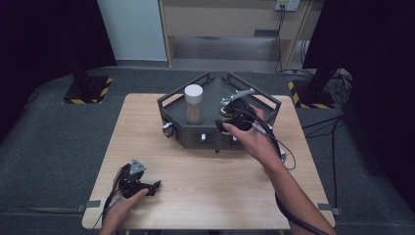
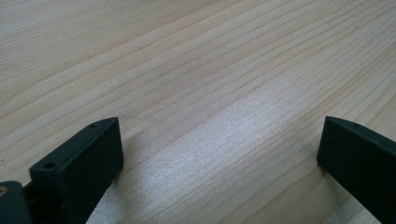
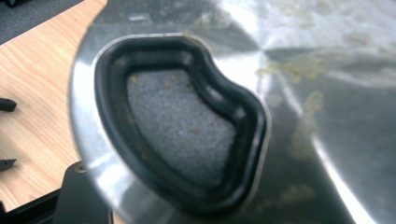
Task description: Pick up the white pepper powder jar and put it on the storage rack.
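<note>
Right gripper (image 1: 234, 113): held over the dark tray (image 1: 170, 104) at the far middle of the table; its jaws are closed on a shiny metal lid (image 3: 289, 93).
Metal lid: seen close in the right gripper view, a steel disc with a kidney-shaped opening (image 3: 180, 126) ringed by a black rubber seal; yellowish specks lie on its surface.
Jar (image 1: 194, 104): upright in the tray, white cap on, just beside the right gripper.
Left gripper (image 1: 138, 182): resting on the wooden table (image 1: 205, 191) near its front-left corner, jaws spread wide with bare wood between them.
</note>
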`<action>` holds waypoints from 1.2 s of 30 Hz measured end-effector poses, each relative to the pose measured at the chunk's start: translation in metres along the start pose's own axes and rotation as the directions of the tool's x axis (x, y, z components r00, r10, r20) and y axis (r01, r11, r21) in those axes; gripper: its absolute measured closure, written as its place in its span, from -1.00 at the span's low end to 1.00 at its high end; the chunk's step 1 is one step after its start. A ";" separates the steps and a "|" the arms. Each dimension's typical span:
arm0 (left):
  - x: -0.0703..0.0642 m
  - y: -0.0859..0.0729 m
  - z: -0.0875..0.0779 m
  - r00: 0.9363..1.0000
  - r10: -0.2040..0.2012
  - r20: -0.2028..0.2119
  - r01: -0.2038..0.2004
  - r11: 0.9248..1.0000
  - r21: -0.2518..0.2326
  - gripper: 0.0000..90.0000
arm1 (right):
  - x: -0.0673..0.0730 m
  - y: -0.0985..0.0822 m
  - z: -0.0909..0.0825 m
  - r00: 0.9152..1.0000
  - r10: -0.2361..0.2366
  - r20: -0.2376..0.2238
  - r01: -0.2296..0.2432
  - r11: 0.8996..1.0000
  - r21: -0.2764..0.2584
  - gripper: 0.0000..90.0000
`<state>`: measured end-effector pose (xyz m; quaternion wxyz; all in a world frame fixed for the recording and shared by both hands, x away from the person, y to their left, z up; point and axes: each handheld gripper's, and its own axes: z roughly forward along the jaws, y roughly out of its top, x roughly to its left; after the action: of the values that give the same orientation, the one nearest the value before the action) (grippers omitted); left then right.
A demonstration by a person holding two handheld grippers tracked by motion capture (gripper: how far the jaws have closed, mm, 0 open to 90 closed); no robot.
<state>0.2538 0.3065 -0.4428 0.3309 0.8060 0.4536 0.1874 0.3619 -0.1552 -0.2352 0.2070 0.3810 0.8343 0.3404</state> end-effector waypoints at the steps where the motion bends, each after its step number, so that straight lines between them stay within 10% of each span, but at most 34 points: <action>1: 0.000 0.000 0.000 1.000 0.000 0.000 0.000 1.000 0.000 -1.00 | -0.001 0.001 0.001 1.000 0.001 0.002 -0.001 1.000 0.000 -0.31; 36: 0.000 0.000 0.000 1.000 -0.001 -0.001 0.001 1.000 0.000 -1.00 | -0.026 0.027 0.049 0.998 0.049 0.036 -0.051 0.998 0.033 -0.31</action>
<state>0.2537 0.3064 -0.4429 0.3310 0.8057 0.4539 0.1876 0.4211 -0.1427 -0.2472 0.2064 0.4110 0.8265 0.3246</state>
